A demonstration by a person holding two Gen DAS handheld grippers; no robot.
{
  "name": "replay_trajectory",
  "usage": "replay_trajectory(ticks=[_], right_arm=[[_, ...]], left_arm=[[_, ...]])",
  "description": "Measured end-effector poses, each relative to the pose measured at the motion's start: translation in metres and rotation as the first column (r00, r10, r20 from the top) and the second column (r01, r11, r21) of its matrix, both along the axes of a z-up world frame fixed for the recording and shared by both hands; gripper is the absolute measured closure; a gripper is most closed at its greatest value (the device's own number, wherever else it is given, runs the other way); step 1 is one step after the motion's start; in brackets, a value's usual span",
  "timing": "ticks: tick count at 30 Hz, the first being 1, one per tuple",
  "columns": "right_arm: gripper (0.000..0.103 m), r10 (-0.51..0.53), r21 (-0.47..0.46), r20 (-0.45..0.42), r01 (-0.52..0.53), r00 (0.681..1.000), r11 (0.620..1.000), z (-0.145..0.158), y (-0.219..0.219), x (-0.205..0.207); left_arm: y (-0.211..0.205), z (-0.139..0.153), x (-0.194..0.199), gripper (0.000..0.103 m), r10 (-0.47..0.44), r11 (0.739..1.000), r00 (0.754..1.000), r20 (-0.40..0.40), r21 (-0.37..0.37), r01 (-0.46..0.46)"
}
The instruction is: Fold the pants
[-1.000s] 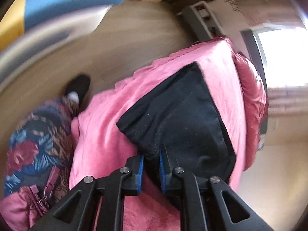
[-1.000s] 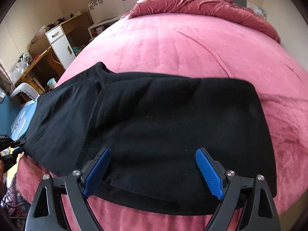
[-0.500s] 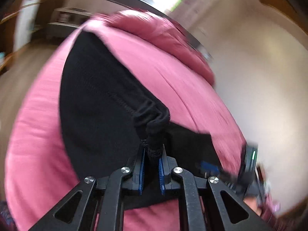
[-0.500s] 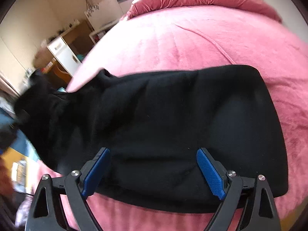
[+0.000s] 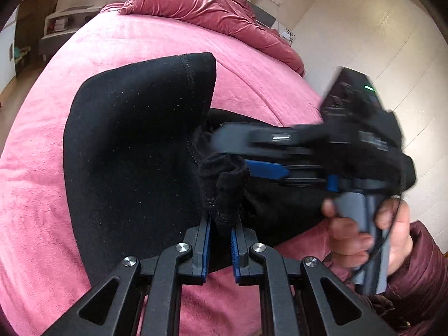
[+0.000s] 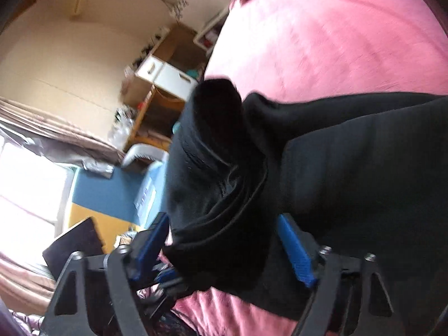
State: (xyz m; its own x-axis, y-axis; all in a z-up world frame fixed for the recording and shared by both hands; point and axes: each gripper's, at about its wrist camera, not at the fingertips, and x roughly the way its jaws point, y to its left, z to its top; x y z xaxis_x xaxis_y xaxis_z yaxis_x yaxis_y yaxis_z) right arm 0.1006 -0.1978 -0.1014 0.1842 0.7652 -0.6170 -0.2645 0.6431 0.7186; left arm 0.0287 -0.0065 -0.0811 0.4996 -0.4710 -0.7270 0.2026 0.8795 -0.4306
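Observation:
Black pants lie on a pink bed. My left gripper is shut on a bunched end of the pants and holds it folded over the rest of the cloth. My right gripper is open, its blue pads on either side of a lifted fold of the pants. In the left wrist view the right gripper reaches in from the right, held by a hand, its tips beside the bunched cloth.
A crumpled pink duvet lies at the head of the bed. A white drawer unit and wooden shelves stand beside the bed. A blue and yellow surface is at the left of the right wrist view.
My left gripper has swung the held end of the pants up and across over the rest of the cloth. My right gripper has moved left to the lifted fold and tilted.

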Motion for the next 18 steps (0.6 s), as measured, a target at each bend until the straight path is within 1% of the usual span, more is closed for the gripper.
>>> replay_trajectory(ticks=[2,4,6,8,9,11,13,15,18], right_arm=[[0.034,0.014,-0.019,-0.026,-0.015,1.000,1.000,-0.008,0.013,0.008],[0.041,0.025,-0.033,-0.039,-0.027,0.999,0.999,-0.015,0.022,0.015],[0.061,0.043,-0.046,-0.047,-0.045,0.998,0.998,-0.022,0.028,0.019],[0.078,0.046,-0.103,-0.045,-0.050,0.998,0.993,-0.028,0.035,0.022],[0.078,0.056,-0.124,-0.050,-0.061,0.997,0.990,-0.031,0.038,0.023],[0.079,0.080,-0.142,-0.033,-0.084,0.996,0.986,-0.033,0.043,0.022],[0.079,0.090,-0.137,-0.029,-0.093,0.995,0.986,-0.034,0.046,0.023],[0.079,0.098,-0.123,-0.031,-0.101,0.995,0.987,-0.034,0.047,0.025],[0.079,0.105,-0.120,-0.030,-0.108,0.994,0.987,-0.035,0.044,0.026]], left_arm=[[-0.001,0.002,-0.003,0.091,0.003,1.000,1.000,0.012,0.022,-0.004],[-0.002,0.003,-0.005,0.091,0.007,0.999,1.000,0.020,0.049,-0.008],[-0.004,0.002,-0.006,0.091,0.009,0.997,1.000,0.015,0.077,-0.011],[-0.006,0.000,-0.007,0.091,0.018,0.993,1.000,0.004,0.113,-0.019],[-0.011,0.000,-0.007,0.091,0.019,0.991,1.000,0.002,0.132,-0.019],[-0.020,0.000,-0.007,0.091,0.021,0.985,1.000,0.007,0.170,-0.022],[-0.024,0.002,-0.009,0.090,0.020,0.978,1.000,0.017,0.209,-0.023],[-0.023,0.004,-0.012,0.090,0.019,0.974,1.000,0.025,0.226,-0.024],[-0.033,0.007,-0.019,0.090,0.020,0.970,0.999,0.029,0.242,-0.027]])
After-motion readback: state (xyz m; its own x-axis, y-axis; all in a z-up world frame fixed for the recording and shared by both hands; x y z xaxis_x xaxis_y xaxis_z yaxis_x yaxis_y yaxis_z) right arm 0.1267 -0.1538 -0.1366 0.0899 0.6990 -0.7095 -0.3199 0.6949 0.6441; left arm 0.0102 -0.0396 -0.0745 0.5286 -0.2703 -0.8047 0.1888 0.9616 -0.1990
